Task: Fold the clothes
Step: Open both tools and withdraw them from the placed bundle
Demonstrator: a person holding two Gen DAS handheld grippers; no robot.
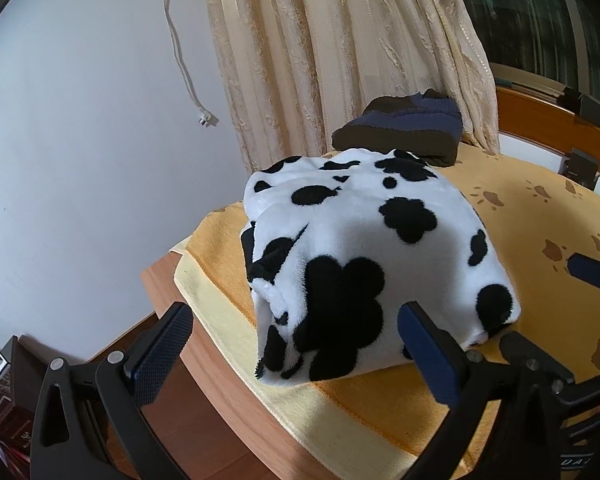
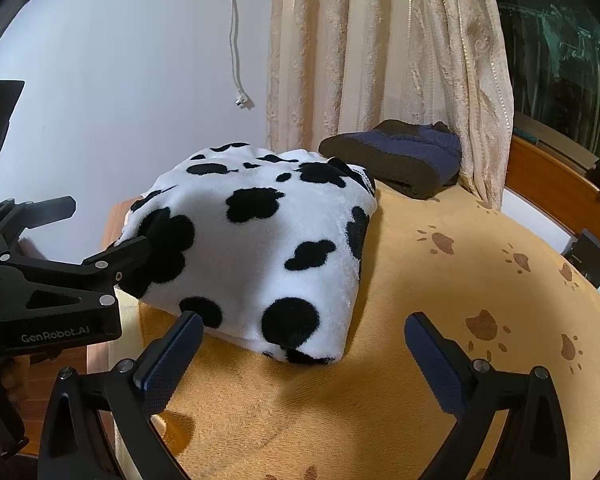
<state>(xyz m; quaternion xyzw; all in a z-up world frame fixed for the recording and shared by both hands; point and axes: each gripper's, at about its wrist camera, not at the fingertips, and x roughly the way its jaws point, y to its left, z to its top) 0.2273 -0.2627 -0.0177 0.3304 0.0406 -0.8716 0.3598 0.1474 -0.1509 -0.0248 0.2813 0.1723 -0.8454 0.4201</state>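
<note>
Here both tools, left (marked "GenRobot.AI") and right, gape wide beside the cow-print fleece.

The folded cow fleece lies on the towel, the dark sweater behind it; the right tool gapes before it.

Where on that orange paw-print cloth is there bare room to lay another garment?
Bare room: the orange paw-print cloth right of the cow-print fleece, running to the wooden edge. Also the strip nearest the cameras. Crowded: the far corner, where the dark folded garment meets the curtain.
</note>
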